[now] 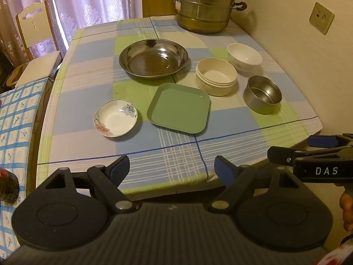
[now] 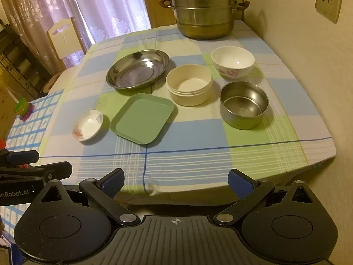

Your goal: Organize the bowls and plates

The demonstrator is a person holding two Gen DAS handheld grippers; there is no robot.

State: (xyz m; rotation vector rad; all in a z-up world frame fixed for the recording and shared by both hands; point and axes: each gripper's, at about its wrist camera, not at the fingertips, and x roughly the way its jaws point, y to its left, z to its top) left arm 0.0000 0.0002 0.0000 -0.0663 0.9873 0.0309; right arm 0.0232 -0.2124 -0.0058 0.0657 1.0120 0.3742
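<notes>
On the checked tablecloth [image 1: 88, 101] lie a small flowered dish [image 1: 115, 118], a green square plate [image 1: 179, 108], a wide steel basin [image 1: 153, 57], a cream round tub [image 1: 216, 76], a white flowered bowl [image 1: 245, 57] and a small steel bowl [image 1: 262, 94]. The right wrist view shows the same dish [image 2: 88, 124], plate [image 2: 143, 118], basin [image 2: 138, 69], tub [image 2: 189, 84], white bowl [image 2: 232, 61] and steel bowl [image 2: 243, 105]. My left gripper [image 1: 172, 170] and right gripper [image 2: 176, 181] both hang open over the table's near edge, holding nothing.
A tall steel steamer pot [image 1: 204, 4] stands at the table's far edge by the wall [image 1: 297, 50]. A chair [image 1: 35, 44] and curtains are at the left. A second cloth-covered surface [image 1: 13, 121] adjoins the table's left side. The right gripper's body [image 1: 317, 161] shows at the right.
</notes>
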